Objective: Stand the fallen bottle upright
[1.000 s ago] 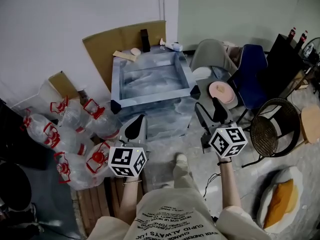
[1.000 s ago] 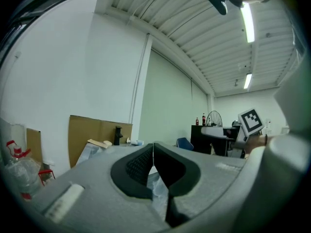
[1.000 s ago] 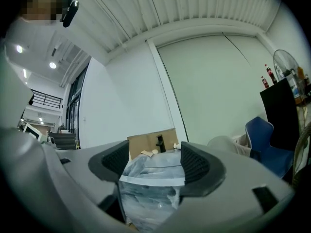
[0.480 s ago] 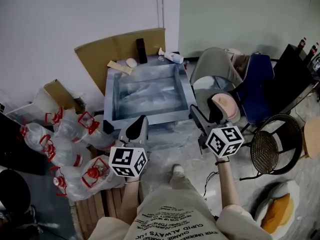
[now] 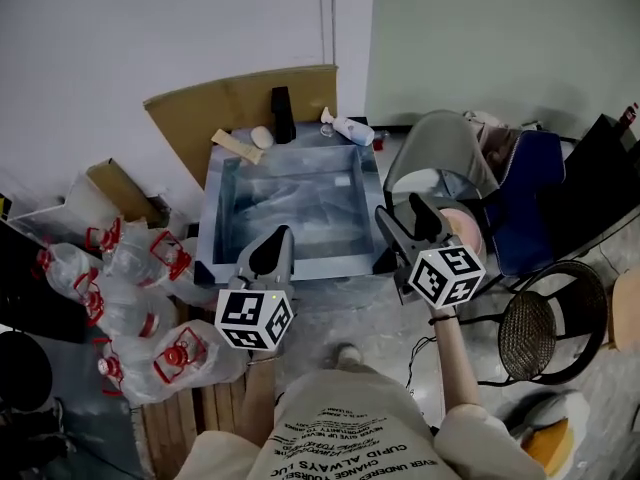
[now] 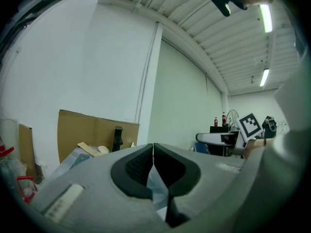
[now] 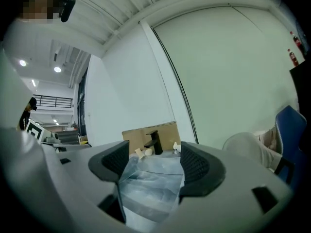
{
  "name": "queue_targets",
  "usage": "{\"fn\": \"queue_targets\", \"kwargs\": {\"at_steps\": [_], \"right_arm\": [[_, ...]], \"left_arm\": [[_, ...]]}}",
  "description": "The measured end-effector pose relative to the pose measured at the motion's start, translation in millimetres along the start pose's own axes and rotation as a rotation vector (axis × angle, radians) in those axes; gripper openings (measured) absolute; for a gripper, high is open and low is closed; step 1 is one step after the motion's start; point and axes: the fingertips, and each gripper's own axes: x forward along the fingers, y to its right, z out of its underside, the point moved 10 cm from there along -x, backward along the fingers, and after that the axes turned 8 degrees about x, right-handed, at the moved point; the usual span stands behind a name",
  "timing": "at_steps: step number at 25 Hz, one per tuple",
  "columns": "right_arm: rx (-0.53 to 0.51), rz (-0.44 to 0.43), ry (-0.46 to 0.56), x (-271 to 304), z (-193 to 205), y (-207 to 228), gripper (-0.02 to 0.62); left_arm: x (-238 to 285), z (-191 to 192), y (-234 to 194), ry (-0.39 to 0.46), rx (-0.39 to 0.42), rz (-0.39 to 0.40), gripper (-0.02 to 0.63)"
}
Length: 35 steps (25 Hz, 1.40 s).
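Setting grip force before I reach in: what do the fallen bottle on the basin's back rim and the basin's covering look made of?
Fallen bottle: probably smooth whitish plastic, going by its pale, even surface; too small to confirm. Film over the basin: thin clear plastic, glossy, with wrinkles and glare.

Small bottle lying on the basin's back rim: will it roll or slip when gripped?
The small bottle lies on its side and looks round, so a nudge would probably roll it along the basin rim. It seems plastic, so likely light. Its smooth surface may slip.
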Motion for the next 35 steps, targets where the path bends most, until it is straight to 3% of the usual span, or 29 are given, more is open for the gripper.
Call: {"fn": "queue_targets", "kwargs": {"at_steps": [13,21,35], "right_arm": [[-0.009,-0.030,-0.024,64.8,-22.4,44.2,0.314],[-0.017,-0.009,-0.065,118.5,-25.1,64.9,0.314],[-0.065,0.037,-0.177,236.3,-21.1,101.1,0.314]], "left_arm": [[60.9,-3.0,-6.7,-0.028,0.008,-0.021,0.026],[114.2,4.0,-33.0,-0.062,-0.008,0.028,0.026],[210.2,39.7,-85.7,-0.155,-0.109,0.128,0.026]]}}
